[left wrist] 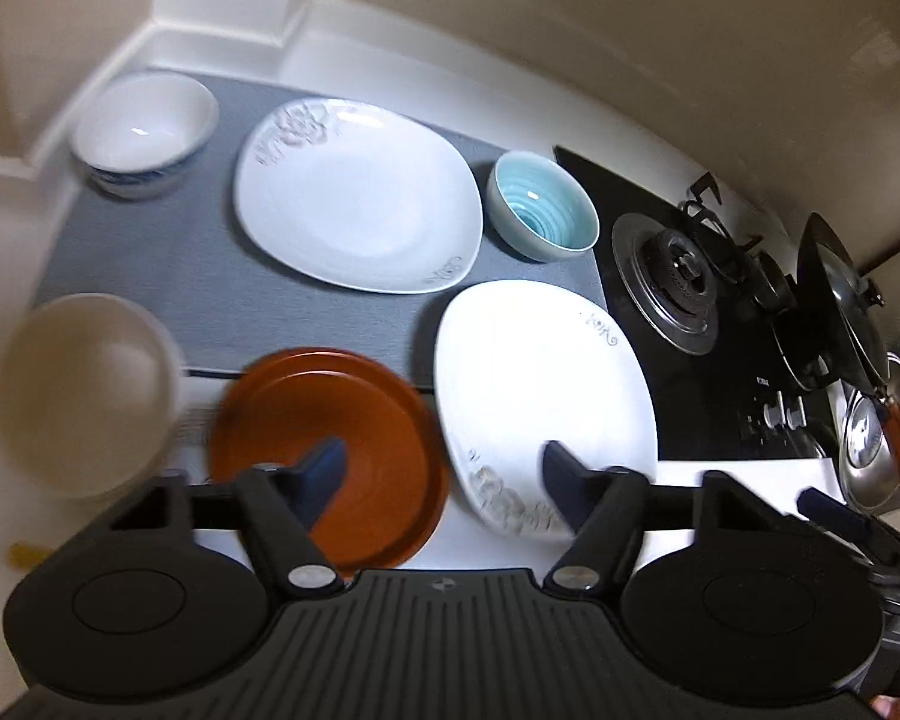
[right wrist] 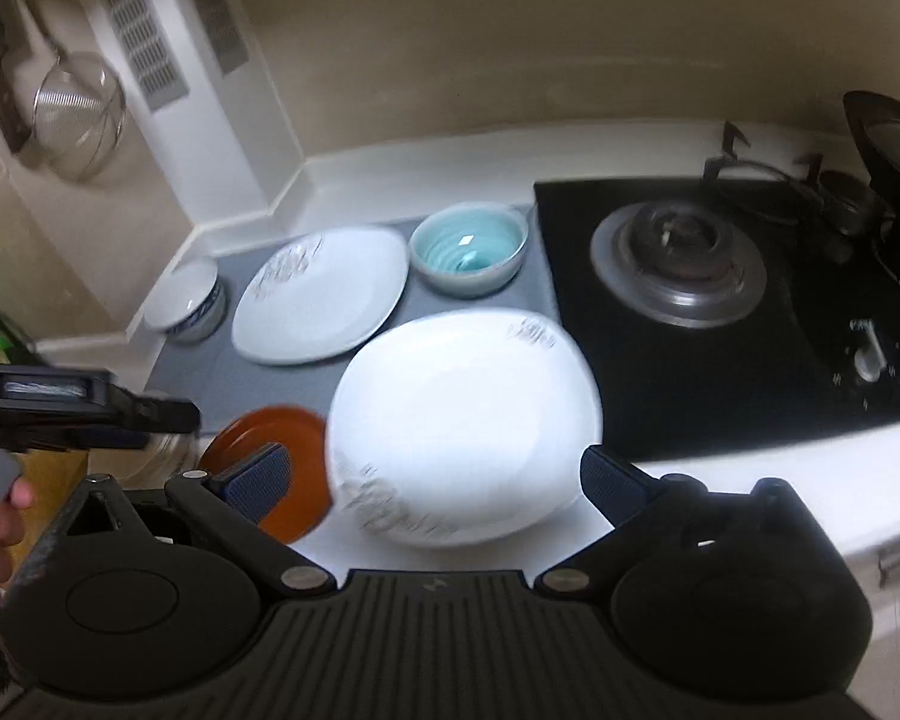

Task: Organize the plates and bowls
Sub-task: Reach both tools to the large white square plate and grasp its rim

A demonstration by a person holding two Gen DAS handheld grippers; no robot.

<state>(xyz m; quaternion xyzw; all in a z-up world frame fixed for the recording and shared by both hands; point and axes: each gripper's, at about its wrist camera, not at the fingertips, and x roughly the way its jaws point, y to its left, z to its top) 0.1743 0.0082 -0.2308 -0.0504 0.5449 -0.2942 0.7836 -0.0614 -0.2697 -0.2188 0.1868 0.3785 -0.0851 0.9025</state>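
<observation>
**Left wrist view and right wrist view: both grippers hovering spread above the dishes**

Left wrist view is showing the left gripper (left wrist: 441, 474) hanging above the counter with its jaws standing wide apart and nothing between them. Beneath its left finger, an orange plate (left wrist: 330, 456) is lying on the white counter (left wrist: 744, 471), with the near white plate (left wrist: 540, 396) just beside it under the right finger. A cream bowl (left wrist: 87, 393) is sitting to the left of the orange plate. Farther out, the grey mat (left wrist: 150, 276) is carrying the far white plate (left wrist: 357, 192), a teal bowl (left wrist: 543, 207) beside it, and a blue-patterned bowl (left wrist: 144, 132) in the corner. A black gas stove (left wrist: 678, 276) is lying to the right.

Right wrist view is showing the right gripper (right wrist: 435, 477) likewise spread and holding nothing, hovering over the near white plate (right wrist: 462, 420). A wire strainer (right wrist: 81, 114) is hanging on the wall.
</observation>
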